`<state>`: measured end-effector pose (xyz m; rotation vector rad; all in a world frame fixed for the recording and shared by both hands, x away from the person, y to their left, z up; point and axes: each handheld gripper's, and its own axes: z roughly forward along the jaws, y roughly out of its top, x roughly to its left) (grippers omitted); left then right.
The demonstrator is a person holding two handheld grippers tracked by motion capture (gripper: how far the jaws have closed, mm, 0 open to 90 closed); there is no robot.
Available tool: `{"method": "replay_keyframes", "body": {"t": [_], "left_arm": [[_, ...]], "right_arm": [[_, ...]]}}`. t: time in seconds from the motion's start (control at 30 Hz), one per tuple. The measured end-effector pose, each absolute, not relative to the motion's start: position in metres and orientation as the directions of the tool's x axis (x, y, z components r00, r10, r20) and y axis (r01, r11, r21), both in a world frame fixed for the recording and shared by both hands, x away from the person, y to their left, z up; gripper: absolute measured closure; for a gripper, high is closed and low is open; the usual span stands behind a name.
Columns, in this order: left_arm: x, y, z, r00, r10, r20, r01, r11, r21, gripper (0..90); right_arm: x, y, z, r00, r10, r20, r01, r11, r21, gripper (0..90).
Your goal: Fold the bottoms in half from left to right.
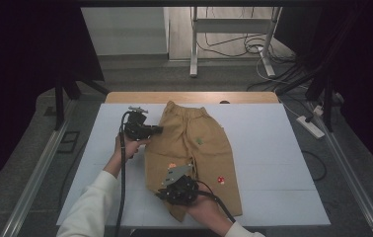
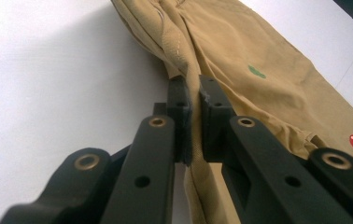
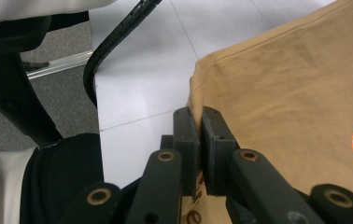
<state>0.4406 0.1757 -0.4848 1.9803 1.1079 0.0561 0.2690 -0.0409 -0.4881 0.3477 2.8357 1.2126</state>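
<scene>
Tan child's trousers [image 1: 194,148] with small printed patches lie on the white table [image 1: 273,163], waistband at the far end. My left gripper [image 1: 159,130] is shut on the left side edge of the trousers [image 2: 221,51] just below the waistband; cloth is pinched between its pads [image 2: 180,100] and lifted into a ridge. My right gripper [image 1: 161,193] is shut on the hem corner of the left leg; in the right gripper view the tan cloth [image 3: 282,93] runs into the closed pads [image 3: 187,126].
A wooden board [image 1: 189,97] edges the far side of the table. Metal rails run along both table sides. A power strip [image 1: 312,126] and cables lie on the floor at the right. A white-sleeved forearm [image 1: 88,207] crosses the near left.
</scene>
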Motion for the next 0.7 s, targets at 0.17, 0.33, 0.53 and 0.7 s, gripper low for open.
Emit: {"method": "replay_keyframes", "body": {"t": [0.17, 0.33, 0.53, 0.7], "left_arm": [[0.439, 0.178, -0.481, 0.603, 0.721, -0.341, 0.678, -0.238, 0.695, 83.8], [0.432, 0.19, -0.47, 0.592, 0.723, -0.356, 0.674, -0.202, 0.71, 83.9], [0.428, 0.201, -0.465, 0.577, 0.729, -0.369, 0.678, -0.175, 0.714, 83.8], [0.429, 0.207, -0.469, 0.556, 0.734, -0.39, 0.698, -0.157, 0.699, 83.8]], "right_arm": [[0.267, -0.039, -0.486, -0.976, 0.212, 0.054, 0.184, 0.664, 0.724, 85.3], [0.259, -0.033, -0.481, -0.982, 0.18, 0.064, 0.166, 0.642, 0.749, 85.4], [0.252, -0.032, -0.467, -0.986, 0.159, 0.045, 0.134, 0.609, 0.782, 85.3], [0.253, -0.033, -0.467, -0.985, 0.165, 0.059, 0.148, 0.604, 0.783, 85.3]]}}
